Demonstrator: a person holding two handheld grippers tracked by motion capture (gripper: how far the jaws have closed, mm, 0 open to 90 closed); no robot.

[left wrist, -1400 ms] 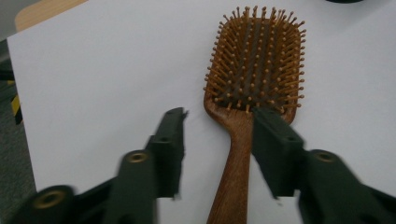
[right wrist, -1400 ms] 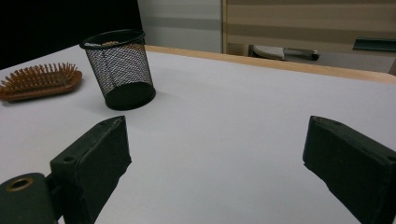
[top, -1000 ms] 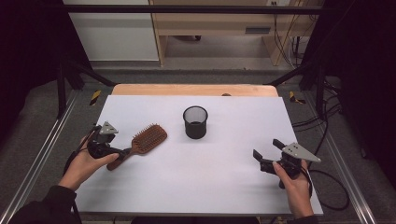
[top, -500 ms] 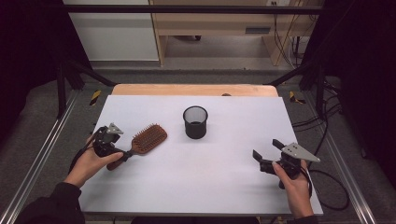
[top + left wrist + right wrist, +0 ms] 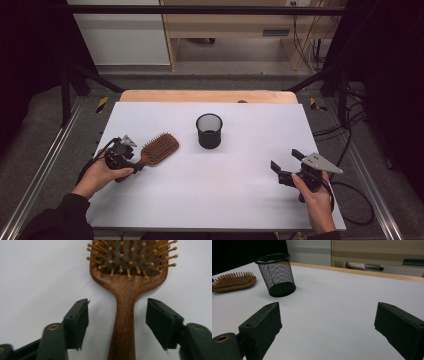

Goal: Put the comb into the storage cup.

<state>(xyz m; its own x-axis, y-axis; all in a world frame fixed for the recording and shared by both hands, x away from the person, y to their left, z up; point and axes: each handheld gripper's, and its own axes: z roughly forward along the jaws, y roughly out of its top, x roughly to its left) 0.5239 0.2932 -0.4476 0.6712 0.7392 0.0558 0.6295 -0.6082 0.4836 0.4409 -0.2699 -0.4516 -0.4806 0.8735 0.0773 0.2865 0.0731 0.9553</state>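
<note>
Our left tongs (image 5: 117, 322) sit wide open around the brown wooden hairbrush (image 5: 125, 285) handle — right tongs (image 5: 329, 327) open too, holding nothing.

left gripper (image 5: 117, 322): matte black block jaws, brass-ringed screw holes, black cable | right gripper (image 5: 287, 167): same jaws, grey three-cornered top plate | sleeves: dark

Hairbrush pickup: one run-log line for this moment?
left gripper: open, astride hairbrush handle | right gripper: open, idle | mesh cup: upright

Lab recording rig – white table (image 5: 240, 200) in a black metal frame (image 5: 200, 9), loose cables (image 5: 345, 125), dark surrounds
</note>
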